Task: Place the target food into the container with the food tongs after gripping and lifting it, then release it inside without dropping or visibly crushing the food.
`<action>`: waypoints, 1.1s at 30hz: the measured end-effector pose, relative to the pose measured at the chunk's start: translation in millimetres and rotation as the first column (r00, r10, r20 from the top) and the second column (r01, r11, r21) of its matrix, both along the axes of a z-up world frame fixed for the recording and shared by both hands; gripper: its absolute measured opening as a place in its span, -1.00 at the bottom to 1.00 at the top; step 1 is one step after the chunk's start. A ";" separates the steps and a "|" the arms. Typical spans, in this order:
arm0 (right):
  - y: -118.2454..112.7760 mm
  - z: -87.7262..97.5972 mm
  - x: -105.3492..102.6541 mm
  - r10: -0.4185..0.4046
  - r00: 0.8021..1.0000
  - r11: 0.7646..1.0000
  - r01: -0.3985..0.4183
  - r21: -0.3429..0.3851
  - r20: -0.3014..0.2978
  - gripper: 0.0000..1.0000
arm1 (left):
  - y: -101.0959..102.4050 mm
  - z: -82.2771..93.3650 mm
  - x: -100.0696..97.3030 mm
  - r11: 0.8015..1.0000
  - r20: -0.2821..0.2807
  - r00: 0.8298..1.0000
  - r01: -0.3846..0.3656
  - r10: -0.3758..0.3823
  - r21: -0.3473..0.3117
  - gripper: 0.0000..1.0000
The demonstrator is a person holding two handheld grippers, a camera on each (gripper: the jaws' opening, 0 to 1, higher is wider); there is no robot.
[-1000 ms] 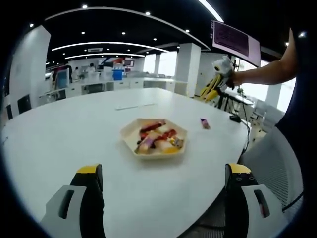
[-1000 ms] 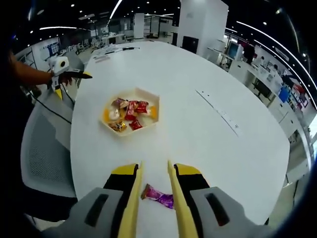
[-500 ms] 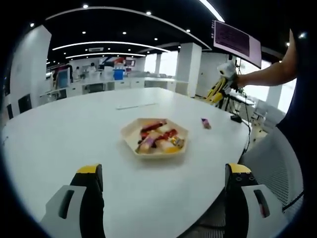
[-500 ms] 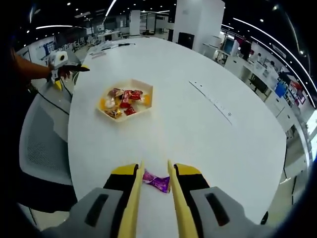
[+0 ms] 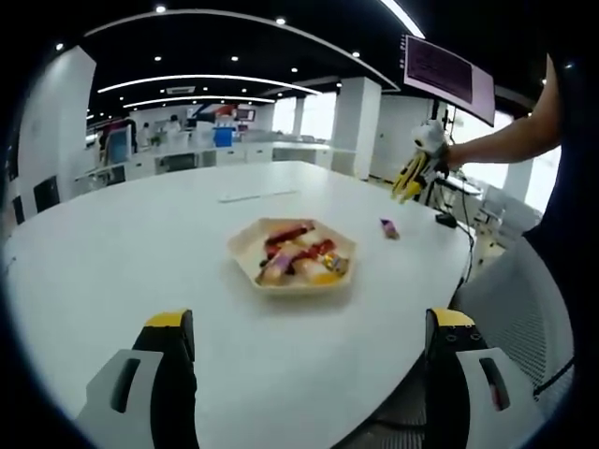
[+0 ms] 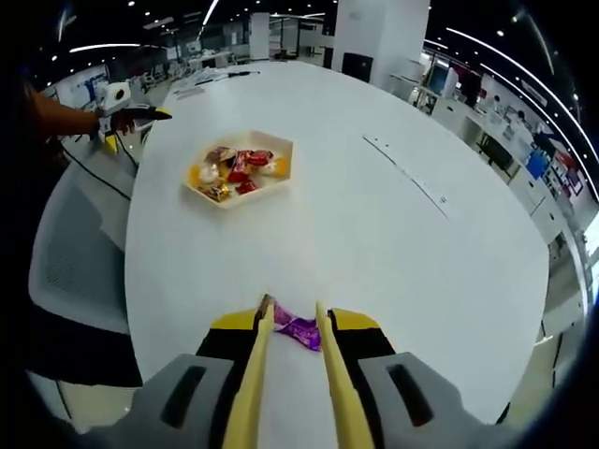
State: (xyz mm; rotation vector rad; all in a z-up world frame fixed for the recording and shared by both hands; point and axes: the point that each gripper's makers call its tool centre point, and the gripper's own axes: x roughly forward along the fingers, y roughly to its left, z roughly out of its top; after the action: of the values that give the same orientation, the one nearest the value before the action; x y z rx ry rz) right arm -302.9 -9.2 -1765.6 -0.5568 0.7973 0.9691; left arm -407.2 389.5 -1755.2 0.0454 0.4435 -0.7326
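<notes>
Two claw-mounted views from opposite table (image 5: 112,271) edges, tray (image 6: 245,174) shared.

Left gripper (image 5: 309,323) low over the white round table (image 5: 140,253), jaws spread wide apart, nothing btwn them. Ahead, mid-table, sits the hexagonal tray (image 5: 245,259), beige, w/ wrapped snacks (image 5: 299,259) piled inside: red, orange, some pale wrappers. Just right of the tray & apart from it, a small purple candy (image 5: 388,227) lies on the bare tabletop near the far-right edge. Above that, right gripper (image 5: 409,178) comes in from the right, yellow tongs angled down toward the table, off the surface, above & right of the candy; can't tell how wide its jaws are. Person's forearm (image 5: 505,140) stretches behind it.
</notes>
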 end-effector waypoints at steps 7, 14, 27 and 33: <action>-4.3 -23.5 -4.2 0.014 1.000 0.999 -0.015 -0.031 -0.024 -0.47 | -0.5 -1.0 -0.4 1.000 -0.014 1.000 -0.001 0.001 -0.001 0.99; -2.8 -36.3 -4.7 0.042 0.998 0.998 -0.044 -0.054 -0.039 -0.47 | 1.0 -1.4 1.0 1.000 -0.017 1.000 -0.010 0.010 -0.004 0.99; 4.7 -51.2 0.0 0.121 0.992 0.981 -0.115 -0.158 0.028 -0.46 | 1.3 -2.6 1.3 1.000 -0.020 1.000 -0.011 0.011 -0.005 0.99; 9.5 -56.1 1.6 0.129 0.992 0.978 -0.124 -0.170 0.018 -0.48 | 1.7 -2.0 1.5 1.000 -0.022 1.000 -0.016 0.015 -0.007 0.99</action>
State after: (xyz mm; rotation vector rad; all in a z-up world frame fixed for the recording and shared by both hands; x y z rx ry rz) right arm -301.2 0.3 -1821.7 -0.7742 0.8302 1.0132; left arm -405.7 391.2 -1757.2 0.0270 0.4613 -0.7200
